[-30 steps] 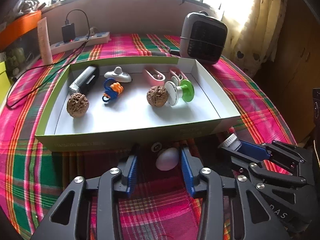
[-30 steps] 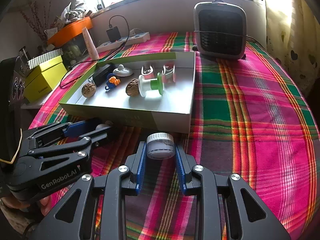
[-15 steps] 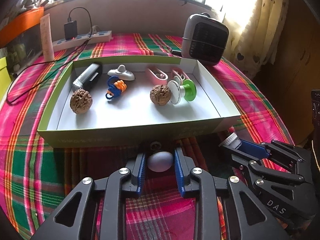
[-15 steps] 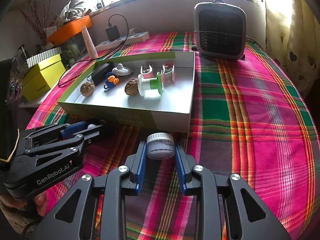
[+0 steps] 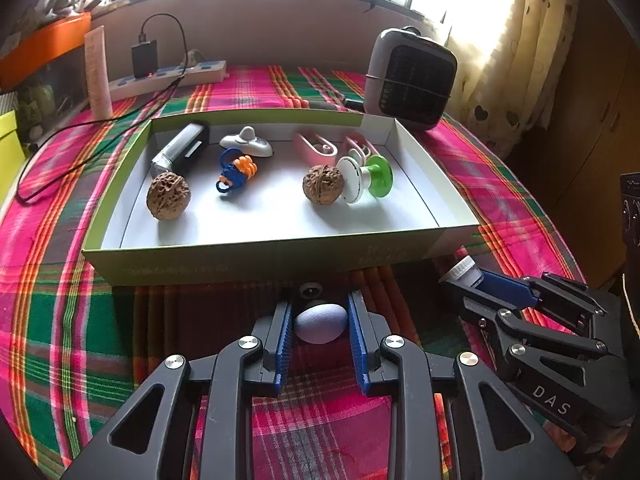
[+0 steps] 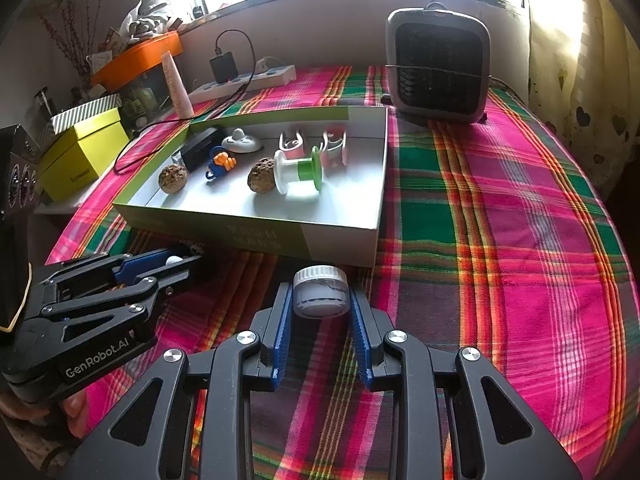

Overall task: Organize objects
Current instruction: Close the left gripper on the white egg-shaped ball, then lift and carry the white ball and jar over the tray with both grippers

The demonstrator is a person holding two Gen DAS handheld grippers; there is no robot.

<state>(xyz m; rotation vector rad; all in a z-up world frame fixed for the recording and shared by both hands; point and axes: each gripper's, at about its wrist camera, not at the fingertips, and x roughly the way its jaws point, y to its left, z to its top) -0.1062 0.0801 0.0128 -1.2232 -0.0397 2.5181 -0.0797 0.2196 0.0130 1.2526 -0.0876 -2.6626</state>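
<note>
- Left wrist view: the left tool (image 5: 320,316) has its blue pads clamped on a small white egg-shaped thing (image 5: 321,323), one pad against each side, low over the plaid cloth (image 5: 72,320) of the desk.
- Just ahead of the egg lies a small round dark piece (image 5: 310,291), close to the near wall of the green-edged box (image 5: 256,258).
- Inside the box: two walnuts (image 5: 168,195) apart from each other, a blue and orange trinket (image 5: 234,172), a white and green spool (image 5: 365,178) touching the right-hand walnut, a silver and black device (image 5: 182,151), a grey-white knobbed piece (image 5: 246,143) and two pink pieces (image 5: 316,148) at the back wall.
- At the right the right tool (image 5: 466,276) grips a small jar (image 5: 464,271) with a ribbed white lid.
- Right wrist view: the right tool (image 6: 320,300) is clenched on the jar (image 6: 320,291), pads on both its sides, just before the box's (image 6: 332,246) near right corner.
- The left tool (image 6: 182,260) shows at the left, closed on the egg (image 6: 174,260), mostly hidden between its fingers.
- Behind the box stand a grey heater (image 6: 438,66), a power strip (image 6: 248,80) with a black charger plugged in, and a pink tube (image 6: 176,86); a yellow box (image 6: 84,152) sits off the desk's left edge.
</note>
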